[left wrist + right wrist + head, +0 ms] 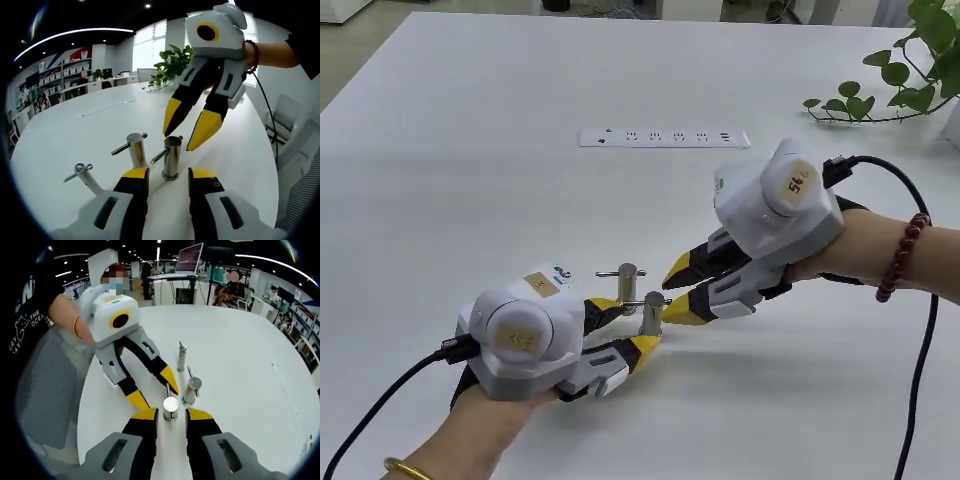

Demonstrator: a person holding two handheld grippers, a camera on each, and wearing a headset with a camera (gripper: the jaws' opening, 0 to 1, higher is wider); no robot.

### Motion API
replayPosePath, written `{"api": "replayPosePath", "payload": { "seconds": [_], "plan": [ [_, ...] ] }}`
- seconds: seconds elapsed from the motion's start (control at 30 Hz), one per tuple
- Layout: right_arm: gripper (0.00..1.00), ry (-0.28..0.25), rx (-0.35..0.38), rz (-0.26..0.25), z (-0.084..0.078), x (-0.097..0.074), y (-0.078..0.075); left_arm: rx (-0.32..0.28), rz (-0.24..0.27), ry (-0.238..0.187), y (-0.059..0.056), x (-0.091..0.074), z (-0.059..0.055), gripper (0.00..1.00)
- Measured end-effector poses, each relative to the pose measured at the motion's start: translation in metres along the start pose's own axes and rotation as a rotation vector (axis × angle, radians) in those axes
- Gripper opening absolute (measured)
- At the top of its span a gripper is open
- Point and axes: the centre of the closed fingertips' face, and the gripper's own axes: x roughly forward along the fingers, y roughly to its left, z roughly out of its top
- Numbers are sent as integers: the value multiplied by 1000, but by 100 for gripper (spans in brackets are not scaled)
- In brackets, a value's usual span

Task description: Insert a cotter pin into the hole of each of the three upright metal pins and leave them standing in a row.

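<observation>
Holding my left tongs low over the white tabletop, I have their two yellow tips apart, one on each side of the first metal pin, and neither tip touches it. My right tongs point at the same pin from the other side, facing my left tongs. Their tips are apart too, with the pin in the gap and nothing squeezed. The first metal pin stands upright on the tabletop. A thin first cotter pin sticks out of its side near the top. I think it goes right through the hole, but it is too small for me to be sure. Just beside it stands the second metal pin, also upright, with a second cotter pin sticking out sideways near its top. The third metal pin is a little further along and has a small ring at its top. It looks tilted in the left gripper view, but it stands straight in the right gripper view. The three pins make a rough row and do not touch each other. Further back on the tabletop lies a white power strip, and a green plant sits at the far right corner.
</observation>
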Motion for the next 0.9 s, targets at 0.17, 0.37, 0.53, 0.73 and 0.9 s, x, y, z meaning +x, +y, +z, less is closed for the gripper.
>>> {"api": "replayPosePath", "payload": {
  "seconds": [0.17,0.37,0.53,0.73,0.9],
  "plan": [
    [17,-8,11,3,4,7,0,15,3,-3,0,-8,2,30],
    [16,-5,21,9,3,14,1,1,6,-2,4,-15,2,32],
    [15,-5,29,8,1,19,0,-23,12,-19,6,-19,6,36],
    [14,-12,49,8,-1,22,-1,-40,3,-18,4,-25,8,37],
    [11,-22,52,8,0,24,-1,-51,7,-29,5,-32,11,38]
  ]
}}
